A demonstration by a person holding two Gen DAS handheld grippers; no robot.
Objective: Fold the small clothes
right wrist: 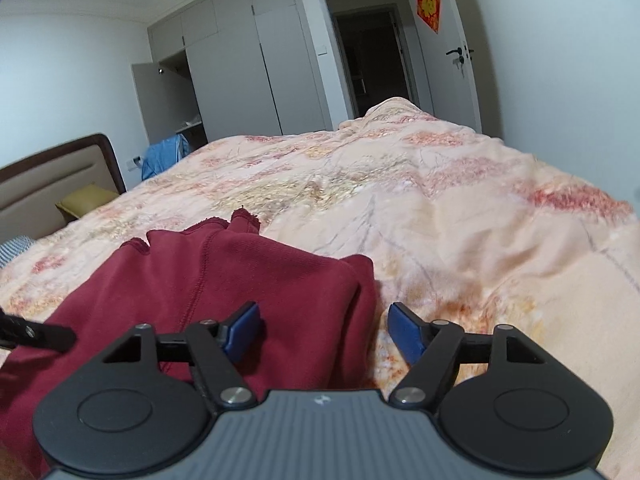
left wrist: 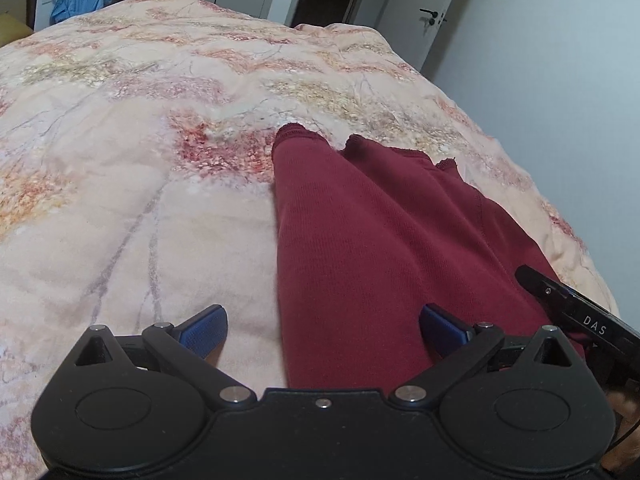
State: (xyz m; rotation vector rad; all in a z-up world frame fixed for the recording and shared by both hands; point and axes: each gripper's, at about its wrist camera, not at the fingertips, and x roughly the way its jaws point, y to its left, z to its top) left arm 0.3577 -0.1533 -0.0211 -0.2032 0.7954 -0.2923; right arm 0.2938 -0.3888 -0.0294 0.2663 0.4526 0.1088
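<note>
Dark red garment [left wrist: 360,240], knitted, laid out lengthwise on a floral bedspread [left wrist: 140,140], hemmed ends [left wrist: 304,132] pointing toward the far side of the bed. Same garment [right wrist: 248,276] in the right wrist view, folded edge bulging up on its right side, a stitched seam running down its middle.

Left gripper [left wrist: 323,332] low over the near end of the cloth, blue fingers [left wrist: 206,330] spread wide: one over bare bedspread, the other over the red fabric, the garment's left edge running between them. Not pressing on anything.

Right gripper [right wrist: 322,330] likewise spread, though less widely; left finger [right wrist: 242,330] over the red cloth, right one over the bedspread, the garment's right edge between them (no pinch visible, pads clear of the fabric). Part of the right gripper's black body also visible at the right edge of the left wrist view.

Beyond the bed: grey wardrobe [right wrist: 248,60] with one door ajar, dark open doorway [right wrist: 372,60], white door [right wrist: 452,48] with a black handle and a red paper decoration [right wrist: 429,2]. Blue cloth [right wrist: 164,156] heaped by the padded headboard [right wrist: 52,176].
</note>
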